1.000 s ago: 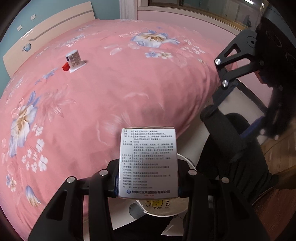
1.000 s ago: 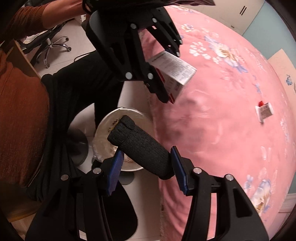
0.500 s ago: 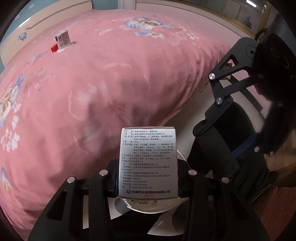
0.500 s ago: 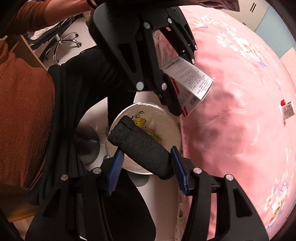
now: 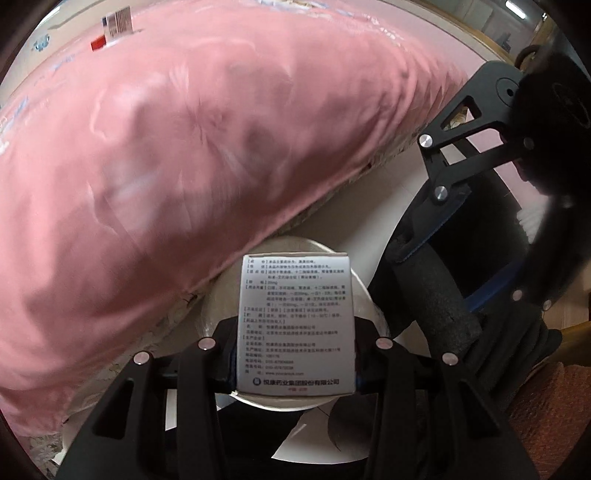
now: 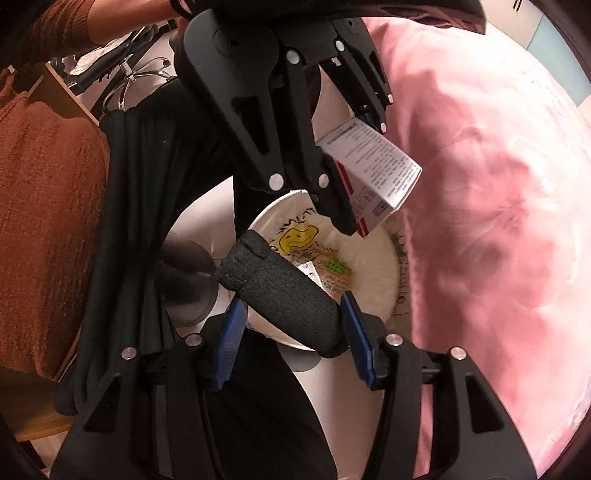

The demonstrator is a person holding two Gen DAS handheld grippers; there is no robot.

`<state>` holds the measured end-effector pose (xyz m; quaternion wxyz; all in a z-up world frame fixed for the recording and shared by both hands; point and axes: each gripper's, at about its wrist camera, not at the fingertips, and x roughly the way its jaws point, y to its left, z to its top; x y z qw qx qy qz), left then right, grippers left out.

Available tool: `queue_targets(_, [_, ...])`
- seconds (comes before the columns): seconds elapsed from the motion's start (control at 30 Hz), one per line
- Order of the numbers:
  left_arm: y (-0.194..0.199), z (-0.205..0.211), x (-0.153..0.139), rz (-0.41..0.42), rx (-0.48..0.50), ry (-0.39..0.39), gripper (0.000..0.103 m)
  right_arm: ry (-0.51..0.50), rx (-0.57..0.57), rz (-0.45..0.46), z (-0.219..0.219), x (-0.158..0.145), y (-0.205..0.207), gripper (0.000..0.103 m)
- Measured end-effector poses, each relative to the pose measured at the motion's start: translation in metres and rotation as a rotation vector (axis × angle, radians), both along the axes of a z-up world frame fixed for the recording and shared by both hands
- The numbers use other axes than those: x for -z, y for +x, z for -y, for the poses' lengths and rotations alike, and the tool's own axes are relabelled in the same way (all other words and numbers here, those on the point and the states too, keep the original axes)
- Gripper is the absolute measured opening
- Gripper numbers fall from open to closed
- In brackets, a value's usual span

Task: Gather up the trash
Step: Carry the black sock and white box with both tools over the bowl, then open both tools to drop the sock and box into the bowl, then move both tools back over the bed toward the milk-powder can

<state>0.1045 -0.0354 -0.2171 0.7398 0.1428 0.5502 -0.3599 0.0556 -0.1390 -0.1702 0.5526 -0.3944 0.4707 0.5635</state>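
My left gripper (image 5: pixel 295 354) is shut on a white medicine box (image 5: pixel 295 325) with printed text. It holds the box over a round white bin (image 5: pixel 365 306) on the floor beside the bed. The box also shows in the right wrist view (image 6: pixel 373 177), above the bin (image 6: pixel 380 258). My right gripper (image 6: pixel 291 332) is shut on a black foam tube (image 6: pixel 280 295) and holds it over the bin's near rim. The tube also shows in the left wrist view (image 5: pixel 436 295). Another small box (image 5: pixel 118 18) lies far off on the bed.
A pink floral bedspread (image 5: pixel 166 147) fills the left of the left wrist view and the right of the right wrist view (image 6: pixel 498 221). Wrappers (image 6: pixel 325 269) lie in the bin. The person's black trousers (image 6: pixel 147 221) and rust sweater (image 6: pixel 44 221) are at left.
Both grippers have moved off the bed and down toward the bin. The medicine box and the foam tube now hang over the bin's opening, which looks larger and closer.
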Motion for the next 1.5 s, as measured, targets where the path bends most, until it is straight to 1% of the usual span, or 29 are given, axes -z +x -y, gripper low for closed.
queue_targets(0.3, [-0.004, 0.004, 0.025, -0.061, -0.001, 0.0, 0.045, -0.016, 0.004, -0.048, 0.0, 0.032, 0.004, 0.053])
queue_targets(0.43, [0.004, 0.001, 0.034, -0.083, 0.001, 0.007, 0.045, -0.015, 0.003, -0.064, 0.0, 0.042, 0.009, 0.053])
queue_targets(0.8, [0.004, 0.003, 0.057, -0.128, -0.008, 0.018, 0.045, -0.026, 0.001, -0.093, -0.003, 0.065, 0.016, 0.053])
queue_targets(1.0, [0.006, 0.008, 0.062, -0.142, -0.011, 0.024, 0.045, -0.031, 0.005, -0.1, -0.006, 0.074, 0.019, 0.053])
queue_targets(1.13, [0.007, 0.01, 0.064, -0.151, -0.017, 0.027, 0.045, -0.032, 0.005, -0.09, -0.006, 0.079, 0.019, 0.053])
queue_targets(1.2, [0.008, 0.012, 0.064, -0.151, -0.022, 0.026, 0.045, -0.025, 0.007, -0.07, -0.006, 0.08, 0.02, 0.054])
queue_targets(1.23, [0.009, 0.012, 0.065, -0.157, -0.025, 0.026, 0.046, -0.027, 0.006, -0.077, -0.006, 0.081, 0.02, 0.054])
queue_targets(1.3, [0.01, 0.011, 0.065, -0.165, -0.027, 0.027, 0.054, -0.028, 0.007, -0.054, -0.007, 0.082, 0.02, 0.057])
queue_targets(1.33, [0.01, 0.011, 0.064, -0.16, -0.029, 0.032, 0.061, -0.023, 0.018, -0.047, -0.008, 0.082, 0.021, 0.062])
queue_targets(1.37, [0.009, 0.012, 0.063, -0.156, -0.028, 0.027, 0.064, -0.022, 0.021, -0.052, -0.007, 0.082, 0.021, 0.066])
queue_targets(1.43, [0.008, 0.013, 0.065, -0.158, -0.024, 0.025, 0.068, -0.014, 0.024, -0.04, -0.007, 0.081, 0.021, 0.066])
queue_targets(1.5, [0.008, 0.014, 0.065, -0.154, -0.025, 0.029, 0.074, -0.014, 0.031, -0.054, -0.007, 0.081, 0.021, 0.069])
